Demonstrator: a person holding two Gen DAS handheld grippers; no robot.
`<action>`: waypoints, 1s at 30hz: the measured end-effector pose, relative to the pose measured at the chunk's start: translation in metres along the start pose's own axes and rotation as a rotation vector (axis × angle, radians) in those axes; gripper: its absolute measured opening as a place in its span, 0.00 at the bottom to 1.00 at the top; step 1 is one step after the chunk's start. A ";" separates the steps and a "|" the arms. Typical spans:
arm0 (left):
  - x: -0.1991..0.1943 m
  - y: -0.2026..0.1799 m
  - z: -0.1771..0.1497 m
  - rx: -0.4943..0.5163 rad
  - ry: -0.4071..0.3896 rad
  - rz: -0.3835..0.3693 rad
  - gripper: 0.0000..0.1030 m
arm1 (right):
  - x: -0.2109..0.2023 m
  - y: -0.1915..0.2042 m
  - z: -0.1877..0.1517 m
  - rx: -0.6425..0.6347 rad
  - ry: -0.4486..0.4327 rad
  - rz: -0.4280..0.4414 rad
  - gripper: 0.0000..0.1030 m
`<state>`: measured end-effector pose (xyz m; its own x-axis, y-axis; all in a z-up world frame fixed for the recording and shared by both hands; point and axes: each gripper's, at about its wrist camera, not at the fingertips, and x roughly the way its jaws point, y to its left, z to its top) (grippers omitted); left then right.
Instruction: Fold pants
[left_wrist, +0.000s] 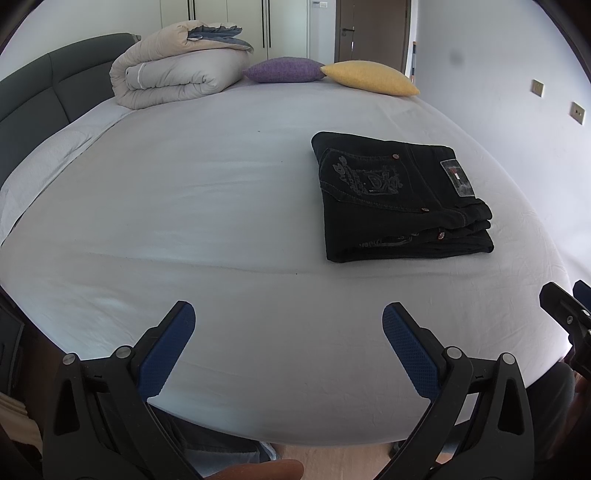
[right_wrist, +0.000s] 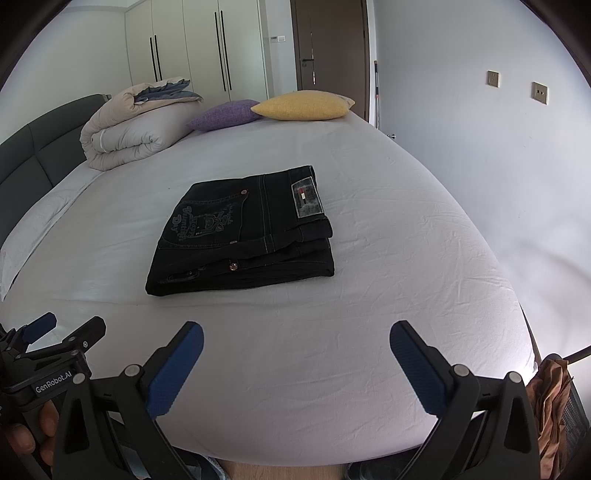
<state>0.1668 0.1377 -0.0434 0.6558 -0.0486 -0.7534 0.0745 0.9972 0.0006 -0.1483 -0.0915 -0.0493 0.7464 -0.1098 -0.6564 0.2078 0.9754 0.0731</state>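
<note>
While the left gripper (left_wrist: 289, 314) hangs with its blue pads wide apart and holding nothing over the near edge of the bed (left_wrist: 221, 206), the left wrist view shows one pair of black pants (left_wrist: 400, 197) folded into a stack at the right, with a grey waistband patch whose writing is too small to read, and far off one rolled duvet (left_wrist: 173, 74) and two cushions, purple (left_wrist: 282, 69) and yellow (left_wrist: 369, 77). From the right wrist view the right gripper (right_wrist: 296, 334) also gapes wide and empty, the pants (right_wrist: 243, 230) lie mid-bed ahead of it, their pocket embroidery only partly legible, and the other tool at near left reads "GenRobot.AI".
</note>
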 end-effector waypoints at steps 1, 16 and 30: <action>0.000 0.000 0.000 -0.001 0.001 0.001 1.00 | 0.000 0.000 0.000 0.000 0.000 0.000 1.00; 0.001 0.002 0.000 -0.004 0.007 -0.002 1.00 | 0.003 0.001 -0.002 -0.002 0.003 0.001 1.00; 0.003 0.002 -0.001 -0.004 0.013 -0.009 1.00 | 0.006 0.000 -0.004 -0.004 0.013 0.009 1.00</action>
<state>0.1683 0.1398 -0.0463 0.6450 -0.0568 -0.7620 0.0776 0.9969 -0.0085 -0.1465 -0.0913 -0.0566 0.7399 -0.0985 -0.6654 0.1985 0.9771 0.0761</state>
